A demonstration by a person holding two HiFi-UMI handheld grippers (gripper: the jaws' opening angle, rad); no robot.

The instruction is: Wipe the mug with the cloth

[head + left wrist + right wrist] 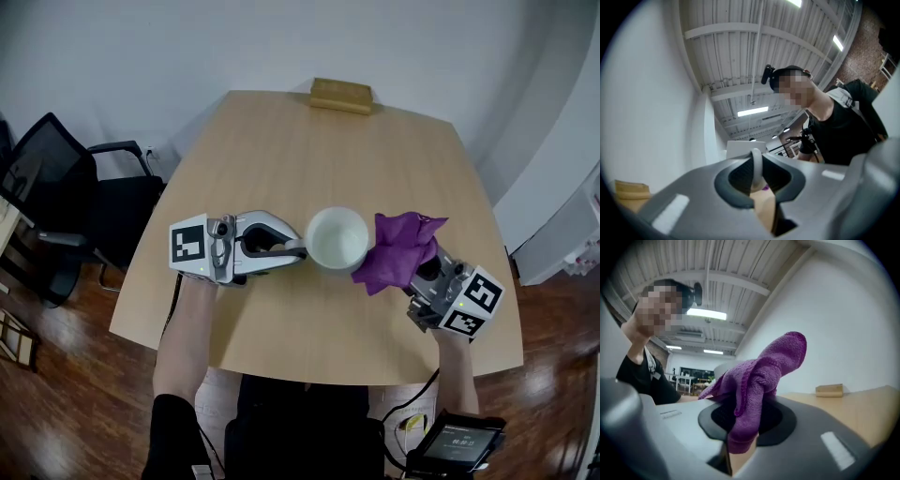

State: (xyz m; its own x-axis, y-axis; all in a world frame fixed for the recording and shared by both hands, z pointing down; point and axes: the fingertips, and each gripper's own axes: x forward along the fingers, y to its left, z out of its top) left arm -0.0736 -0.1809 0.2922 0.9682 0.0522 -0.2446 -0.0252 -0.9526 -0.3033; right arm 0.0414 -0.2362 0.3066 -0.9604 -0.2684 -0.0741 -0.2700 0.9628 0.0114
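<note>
A white mug [337, 237] is held upright over the middle of the wooden table [281, 159]. My left gripper [298, 249] reaches in from the left and is shut on the mug's handle. In the left gripper view that white handle [757, 169] stands upright between the pads of the left gripper [758, 180]. A purple cloth [403, 248] hangs bunched just right of the mug, its lower left edge at the mug's side. My right gripper [414, 269] is shut on it. In the right gripper view, the cloth [761, 376] rises out of the right gripper [743, 427] and hides most of the mug.
A wooden block [342, 95] lies at the table's far edge, also seen as the wooden block [829, 390]. A black office chair [66, 202] stands off the table's left side. A small screen device [459, 441] sits below the near edge.
</note>
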